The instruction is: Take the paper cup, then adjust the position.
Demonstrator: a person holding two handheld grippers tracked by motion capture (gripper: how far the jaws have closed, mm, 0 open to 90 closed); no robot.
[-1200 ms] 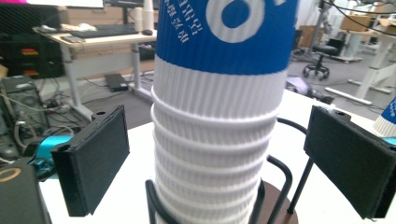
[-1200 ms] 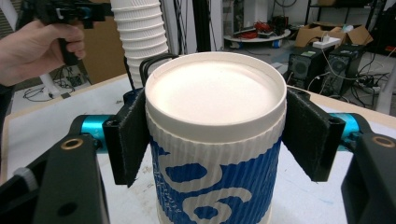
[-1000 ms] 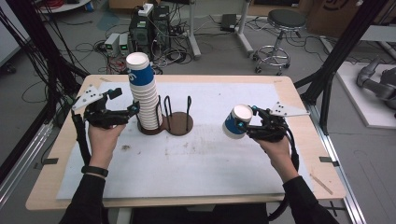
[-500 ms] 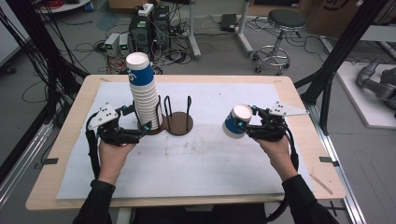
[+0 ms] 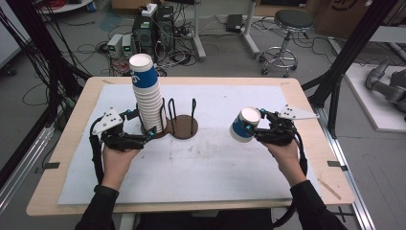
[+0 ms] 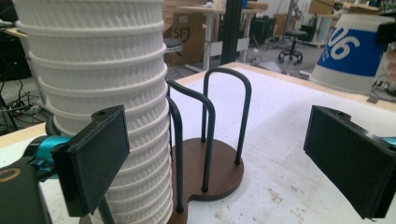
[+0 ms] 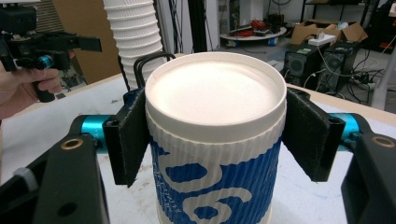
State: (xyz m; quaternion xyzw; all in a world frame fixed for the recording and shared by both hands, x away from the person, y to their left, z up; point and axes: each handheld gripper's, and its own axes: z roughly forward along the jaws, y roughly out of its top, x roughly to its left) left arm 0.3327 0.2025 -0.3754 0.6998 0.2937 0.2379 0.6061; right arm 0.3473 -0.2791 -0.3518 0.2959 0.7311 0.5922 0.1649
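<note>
Now that my left gripper [image 5: 146,135] has come down and in from where it hung a second ago, it sits low at the foot of the cup stack [image 5: 146,93], jaws spread wide. In the left gripper view one pad is just in front of the bottom cups and the other stands well off toward the rack's empty side. I judge this sets me up to steady or grip the stack at its base.

My right gripper [image 5: 258,128] has kept its place, well to the right of the stack, pinching the loose blue-and-white cup [image 5: 243,125] by its sides, tipped with its base toward the stack.

The wooden rack [image 5: 184,127] holds the stack on its left half; its black wire loops [image 5: 178,111] rise just right of the stack, so any sideways move there would snag them. Between the rack and the held cup the white mat [image 5: 215,163] lies bare, giving open room to bring the cup across and above the stack's top.
</note>
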